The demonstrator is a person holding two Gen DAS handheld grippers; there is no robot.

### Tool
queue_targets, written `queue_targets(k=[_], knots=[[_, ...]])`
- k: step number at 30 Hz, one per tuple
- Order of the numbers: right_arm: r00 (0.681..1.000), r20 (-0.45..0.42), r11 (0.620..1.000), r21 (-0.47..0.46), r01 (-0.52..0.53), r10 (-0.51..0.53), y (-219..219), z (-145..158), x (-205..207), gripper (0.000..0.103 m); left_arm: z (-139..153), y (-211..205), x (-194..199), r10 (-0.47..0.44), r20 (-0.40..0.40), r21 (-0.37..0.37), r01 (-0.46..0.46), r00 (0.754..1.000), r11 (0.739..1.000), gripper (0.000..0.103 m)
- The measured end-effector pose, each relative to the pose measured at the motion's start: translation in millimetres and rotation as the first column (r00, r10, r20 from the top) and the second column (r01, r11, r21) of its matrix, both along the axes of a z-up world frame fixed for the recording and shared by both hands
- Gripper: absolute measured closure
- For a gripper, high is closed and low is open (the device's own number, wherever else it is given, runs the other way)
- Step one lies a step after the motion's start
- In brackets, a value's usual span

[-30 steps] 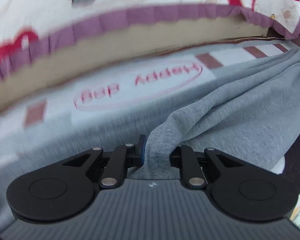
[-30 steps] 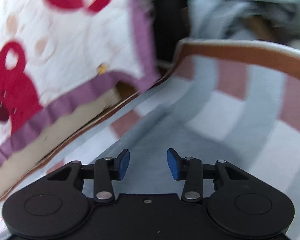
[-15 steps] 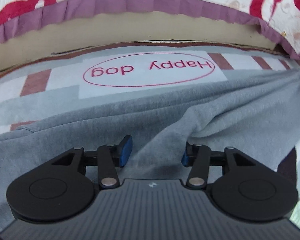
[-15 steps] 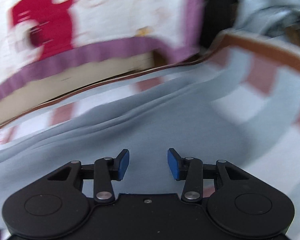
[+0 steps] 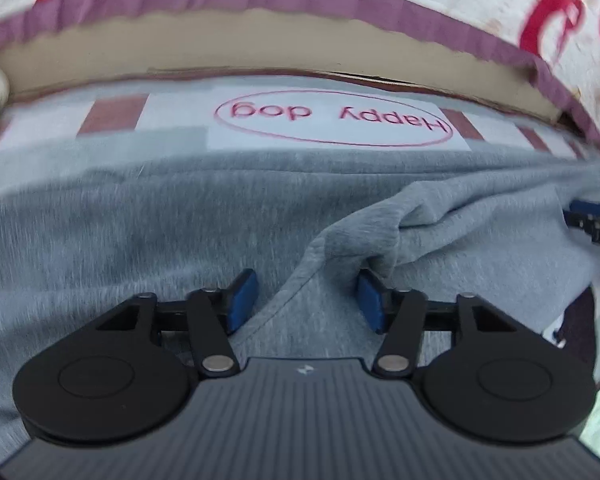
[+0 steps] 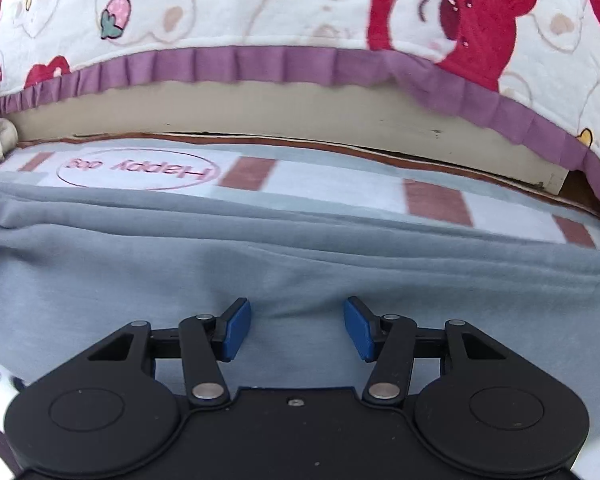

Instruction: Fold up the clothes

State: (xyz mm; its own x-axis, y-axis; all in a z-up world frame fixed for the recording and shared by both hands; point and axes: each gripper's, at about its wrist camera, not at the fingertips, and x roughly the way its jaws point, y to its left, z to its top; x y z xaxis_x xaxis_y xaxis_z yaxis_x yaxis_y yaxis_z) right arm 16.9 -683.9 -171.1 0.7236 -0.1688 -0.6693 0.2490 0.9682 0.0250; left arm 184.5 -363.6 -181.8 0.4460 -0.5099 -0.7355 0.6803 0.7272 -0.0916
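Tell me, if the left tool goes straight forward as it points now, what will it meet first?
Most likely the raised fold of the grey garment, which lies between the open fingers of the left tool. Depth is hard to judge here.

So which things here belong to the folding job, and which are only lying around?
For the job:
- grey garment
- left gripper, open
- right gripper, open

Just there:
- checked mat with "Happy dog" label
- bear-print blanket
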Motion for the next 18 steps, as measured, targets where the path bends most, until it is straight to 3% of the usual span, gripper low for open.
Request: queue_targets(k=[1,4,7,9,10,13,15,18], knots=[[1.000,0.002,1.000,0.004,0.013,-0.013,7.2,0.0,-1.0,0.044,0.4,1.2,-0.6,-0.002,0.006,-0.005,0.002,1.000,1.000,0.096],[0.999,-0.032,0.999,-0.032,0.004,-0.005,15.0,2.2,0.7,0.045,8.7,4.7,2.2,0.009,0.032,-0.054,-0.008,0.999,0.999,0.095],[0.999,-0.030,0.997,0.061,0.044,-0.043,1.7,1.4,-2.2,0.045,-1.1,9.4,25.6,0.089,-0.097,-0.115,-0.100,0.991,0.988,0.091],[0.997,-0.036,0.995,0.073,0.069,-0.067,1.9,0.7,-0.4,0.045,-20.1,8.7,34.1,0.109,-0.164,-0.066,-0.121,0.980,0.990,0.086],[0.996,-0.045,0.995,0.067,0.081,-0.078,4.1,0.5,1.9,0.045,-20.9,10.4,30.0,0.093,-0.141,-0.070,-0.104,0.986,0.992,0.085],[0.991,-0.082,0.994,0.033,0.107,-0.104,15.6,3.7,13.8,0.042,-15.2,15.5,14.2,0.064,-0.044,-0.013,-0.065,0.997,0.998,0.066],[0.991,-0.090,0.995,0.034,0.099,-0.095,22.8,5.8,23.7,0.042,-9.9,22.2,4.3,0.047,-0.022,-0.021,-0.047,0.999,0.999,0.066],[0.995,-0.099,1.000,-0.012,0.021,-0.022,38.5,6.2,50.5,0.042,3.7,29.4,-10.3,-0.066,-0.037,-0.112,0.061,0.997,0.992,0.068]])
